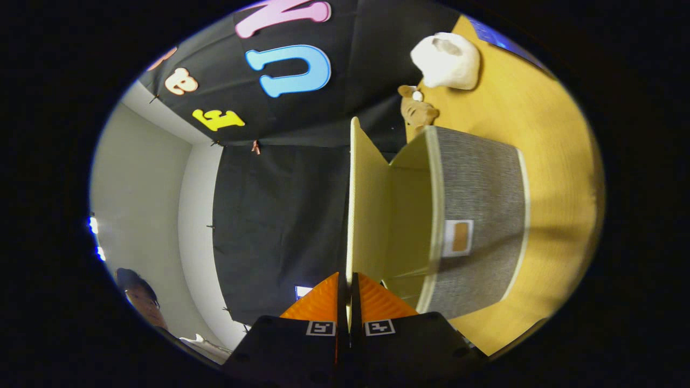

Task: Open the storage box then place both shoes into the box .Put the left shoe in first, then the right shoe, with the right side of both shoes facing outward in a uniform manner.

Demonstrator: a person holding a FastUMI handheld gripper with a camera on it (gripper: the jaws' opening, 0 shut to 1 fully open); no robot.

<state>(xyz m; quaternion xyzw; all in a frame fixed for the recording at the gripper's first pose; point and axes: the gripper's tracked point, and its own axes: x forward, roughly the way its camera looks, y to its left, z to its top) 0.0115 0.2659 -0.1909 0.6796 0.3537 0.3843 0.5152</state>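
Grey fabric storage box (480, 215) looks light; its thin, stiff lid (356, 205), clamped edge-on between the fingers (377, 302), seems best gripped there.

A small brown plush toy (418, 110) is lying on the yellow wooden surface (555, 161), right at the edge where that surface is meeting the black cloth wall (280, 215). The cloth is hanging in two panels, and a small reddish clip (256, 146) is pinning it at about eleven o'clock from the lower panel's middle. A plain white wall (145, 188) is standing at nine o'clock from the cloth, with two bright lights (94, 226) glaring on its far side. At seven o'clock from the cloth a person (140, 293) is showing partly, dark hair turned toward the wall. A small lit screen (303, 291) is glowing at the cloth's five o'clock.
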